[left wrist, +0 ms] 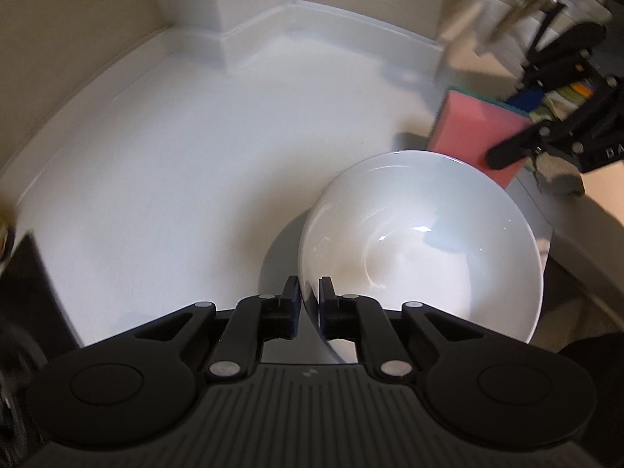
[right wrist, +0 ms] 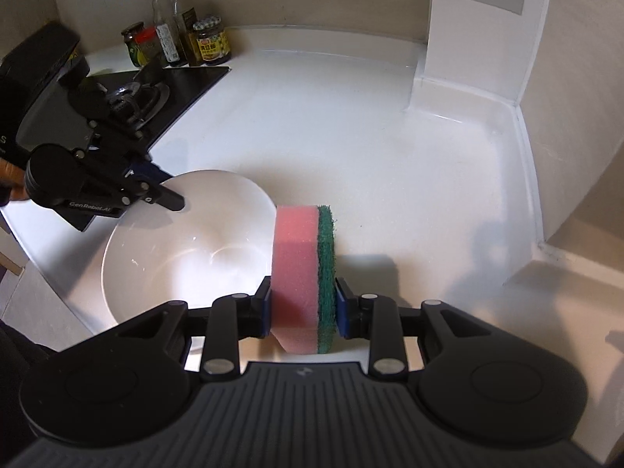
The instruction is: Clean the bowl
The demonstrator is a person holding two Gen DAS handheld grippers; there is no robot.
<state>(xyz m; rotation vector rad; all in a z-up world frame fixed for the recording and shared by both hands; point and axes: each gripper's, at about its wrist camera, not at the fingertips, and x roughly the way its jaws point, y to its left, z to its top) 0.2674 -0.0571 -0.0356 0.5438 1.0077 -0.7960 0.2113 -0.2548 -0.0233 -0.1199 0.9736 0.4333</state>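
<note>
Gripping the near rim of one white bowl (left wrist: 421,249), the left claw (left wrist: 310,304) is clenched with one pad inside the wall and one outside, as its own wrist camera shows. The bowl is tilted, its open side turned toward the camera, above a white bench (left wrist: 175,179) that runs back to a corner of the wall. At upper right, the right claw (left wrist: 518,132) carries one pink sponge (left wrist: 472,132) just beyond the bowl's far rim; whether the two touch cannot be told there.

From the right wrist camera, the right claw (right wrist: 302,304) is closed on that single sponge (right wrist: 296,269), which stands on edge between the two pads, pink foam to the left and green scouring layer to the right. The bowl (right wrist: 183,249) sits just left of it, the sponge's pink face overlapping its rim. The left claw (right wrist: 165,197) pinches the bowl's far-left rim, with part of a hand (right wrist: 11,183) behind it. At the back of the bench (right wrist: 351,136), five bottles and jars (right wrist: 183,39) stand beside one black stove (right wrist: 163,85).
</note>
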